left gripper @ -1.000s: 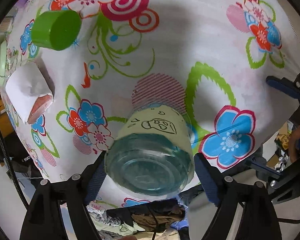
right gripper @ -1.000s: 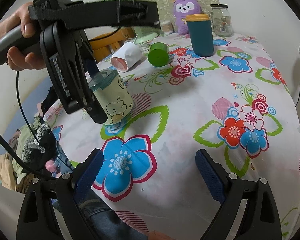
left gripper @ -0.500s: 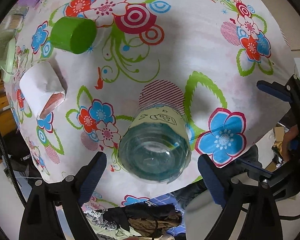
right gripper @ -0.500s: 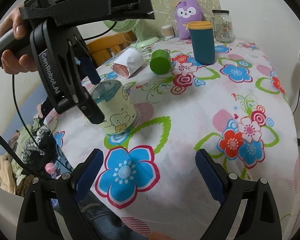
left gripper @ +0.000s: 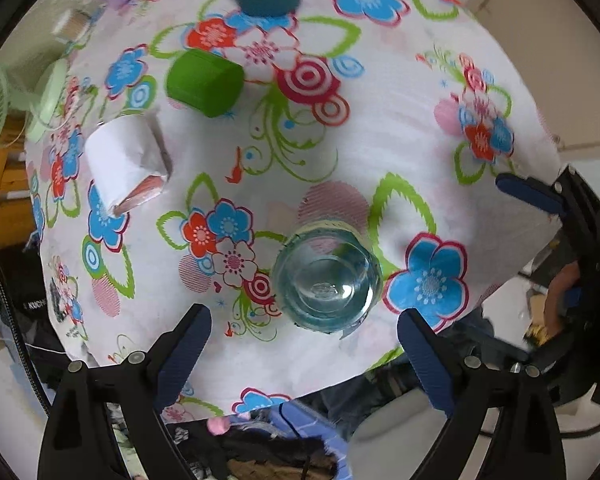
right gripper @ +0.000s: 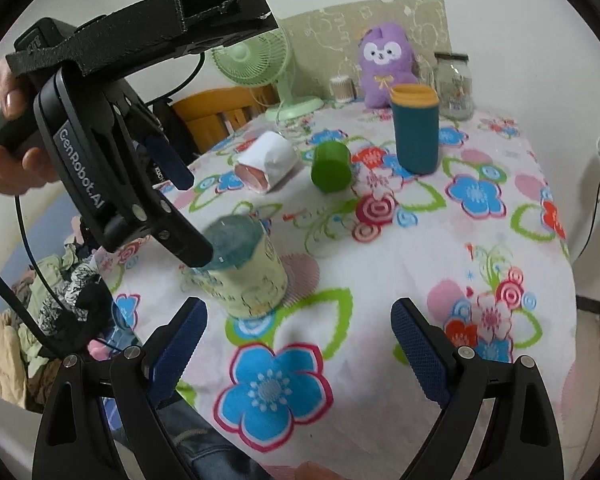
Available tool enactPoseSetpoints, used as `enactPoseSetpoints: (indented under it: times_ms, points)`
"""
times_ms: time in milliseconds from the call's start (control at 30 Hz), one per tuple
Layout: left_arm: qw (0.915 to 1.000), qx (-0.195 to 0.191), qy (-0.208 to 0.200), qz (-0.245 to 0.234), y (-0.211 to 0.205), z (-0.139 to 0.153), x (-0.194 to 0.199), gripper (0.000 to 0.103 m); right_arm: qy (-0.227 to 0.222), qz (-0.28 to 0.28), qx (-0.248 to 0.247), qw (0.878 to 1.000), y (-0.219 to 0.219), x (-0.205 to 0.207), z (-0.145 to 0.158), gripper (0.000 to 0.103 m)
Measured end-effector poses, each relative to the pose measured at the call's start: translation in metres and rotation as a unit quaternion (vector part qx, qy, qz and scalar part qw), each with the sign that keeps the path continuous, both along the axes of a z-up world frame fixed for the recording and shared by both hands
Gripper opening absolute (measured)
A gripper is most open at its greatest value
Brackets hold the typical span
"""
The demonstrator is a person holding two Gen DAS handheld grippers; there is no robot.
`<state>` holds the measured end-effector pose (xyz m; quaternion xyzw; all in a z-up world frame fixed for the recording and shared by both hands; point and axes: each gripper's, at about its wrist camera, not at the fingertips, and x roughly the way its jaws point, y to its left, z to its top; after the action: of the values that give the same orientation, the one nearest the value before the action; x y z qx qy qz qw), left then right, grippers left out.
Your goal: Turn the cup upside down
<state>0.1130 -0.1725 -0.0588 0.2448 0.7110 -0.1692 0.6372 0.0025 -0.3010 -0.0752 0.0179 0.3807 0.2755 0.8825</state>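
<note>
The cup (left gripper: 327, 280) is seen standing upside down on the desk (left gripper: 400, 120), its glassy blue base uppermost and its pale printed sleeve below. The left gripper (left gripper: 302, 354) is held above it with its fingers (left gripper: 182, 354) spread wide, gripping nothing; the cup lies between and just beyond the fingertips, apart from both. The right gripper (right gripper: 298, 354) is likewise shown wide open and empty, with the cup (right gripper: 246, 270) ahead of its left finger. The desk is covered by a white floral cloth. Farther back are shown a green cup (right gripper: 331, 167) and a white paper-wrapped roll (right gripper: 266, 162), both on their sides, an upright teal tumbler (right gripper: 415, 133), a purple plush toy (right gripper: 386, 66), a glass jar (right gripper: 454, 86) and a green fan (right gripper: 256, 56).
</note>
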Motion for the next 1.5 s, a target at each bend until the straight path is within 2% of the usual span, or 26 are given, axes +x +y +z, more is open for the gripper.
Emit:
enactPoseSetpoints:
  times_ms: [233,300,433,533,600,667,767,867,933,1033,1167,1433,1500]
  points:
    - [0.9941,-0.057,-0.080,0.047,0.027,0.027,-0.004,0.095,-0.020,-0.006,-0.013,1.000,0.009,0.002,0.019,0.099]
    - [0.9900,-0.080,-0.103,0.055,0.033,0.035,-0.007,0.095,-0.022,-0.009,-0.016,1.000,0.010,0.002,0.023,0.099]
    - [0.9814,-0.102,-0.149,0.065,0.046,0.041,-0.013,0.095,-0.032,-0.017,-0.025,0.999,0.014,0.001,0.035,0.100]
    - [0.9708,-0.121,-0.193,0.075,0.056,0.042,-0.020,0.095,-0.045,-0.030,-0.028,0.998,0.018,0.000,0.042,0.103]
    - [0.9585,-0.146,-0.227,0.092,0.065,0.044,-0.026,0.095,-0.050,-0.038,-0.029,0.998,0.021,0.001,0.046,0.103]
    - [0.9420,-0.173,-0.261,0.119,0.076,0.044,-0.031,0.096,-0.050,-0.044,-0.030,0.997,0.025,0.003,0.048,0.103]
    - [0.9197,-0.186,-0.313,0.147,0.088,0.045,-0.038,0.096,-0.065,-0.055,-0.041,0.995,0.031,0.001,0.053,0.103]
    - [0.9017,-0.200,-0.345,0.167,0.099,0.043,-0.046,0.098,-0.079,-0.065,-0.046,0.994,0.038,-0.001,0.059,0.103]
    - [0.8946,-0.202,-0.358,0.175,0.104,0.042,-0.050,0.098,-0.084,-0.068,-0.045,0.993,0.041,-0.003,0.063,0.103]
    - [0.8795,-0.209,-0.382,0.192,0.115,0.042,-0.057,0.098,-0.093,-0.074,-0.043,0.992,0.046,-0.005,0.069,0.103]
    - [0.8489,-0.223,-0.421,0.228,0.130,0.044,-0.068,0.103,-0.106,-0.086,-0.053,0.989,0.055,-0.009,0.073,0.103]
    - [0.8130,-0.209,-0.486,0.242,0.144,0.041,-0.090,0.103,-0.137,-0.111,-0.066,0.982,0.068,-0.028,0.076,0.103]
    - [0.8051,-0.209,-0.497,0.247,0.149,0.038,-0.095,0.103,-0.153,-0.131,-0.068,0.977,0.069,-0.033,0.076,0.103]
